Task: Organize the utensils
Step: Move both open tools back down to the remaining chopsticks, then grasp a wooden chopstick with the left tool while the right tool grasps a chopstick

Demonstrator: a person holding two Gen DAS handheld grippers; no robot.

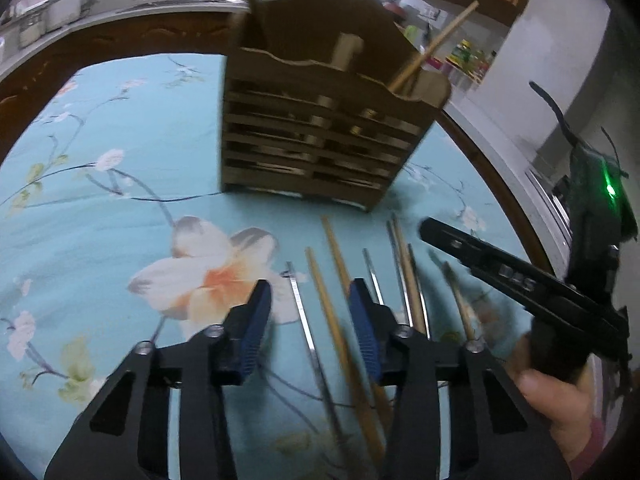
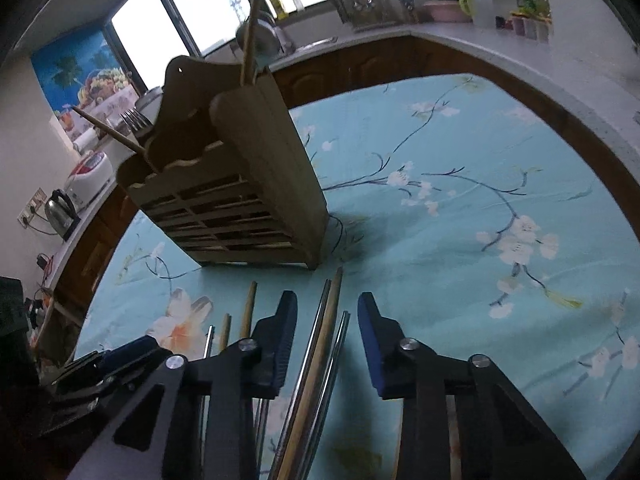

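A slatted wooden utensil holder point(image 1: 320, 132) point(image 2: 240, 184) stands upright on the teal floral tablecloth point(image 1: 120, 220). It holds chopsticks point(image 1: 432, 48) and a fork point(image 2: 136, 120). In front of it lie several loose wooden and metal chopsticks, side by side. My left gripper point(image 1: 310, 284) is open low over them, with a wooden chopstick point(image 1: 332, 320) and a metal one point(image 1: 300, 304) between its blue pads, which stand clear of both. My right gripper point(image 2: 328, 295) is open too, astride a wooden chopstick point(image 2: 324, 336) and metal ones point(image 2: 344, 340). The two grippers sit side by side.
A person's hand point(image 1: 560, 400) holds the right gripper's handle. A dark wooden table edge point(image 1: 120, 40) rings the cloth. Beyond it run kitchen counters with a kettle point(image 2: 60, 210), a rice cooker point(image 2: 88, 172), bottles and jars.
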